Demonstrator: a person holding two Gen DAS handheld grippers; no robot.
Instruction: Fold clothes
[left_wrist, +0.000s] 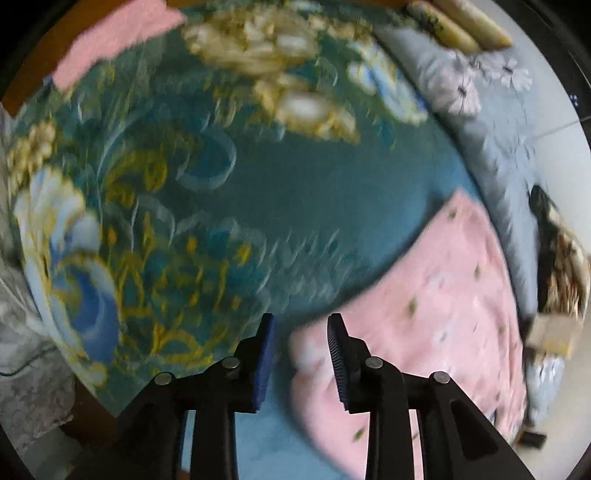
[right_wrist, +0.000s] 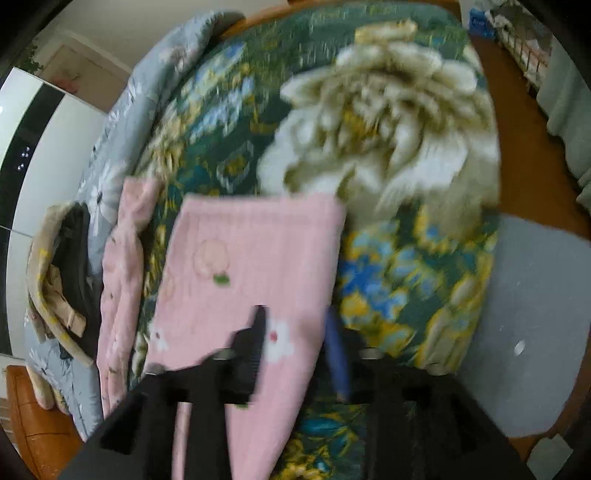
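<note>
Right gripper (right_wrist: 295, 332): jaws parted, holding nothing, directly over the near end of the pink garment (right_wrist: 251, 266).
Left gripper (left_wrist: 301, 354): jaws parted, empty; garment (left_wrist: 424, 302) lies off to its right.
Garment: flat on the floral bedspread (right_wrist: 406, 258), long axis running away from the right jaws.
Nearer: right.

Pink garment (right_wrist: 251, 258) with white flowers; teal bedspread (left_wrist: 295, 192) with gold-and-blue florals; grey quilt (left_wrist: 491, 122) with pale blossoms
</note>
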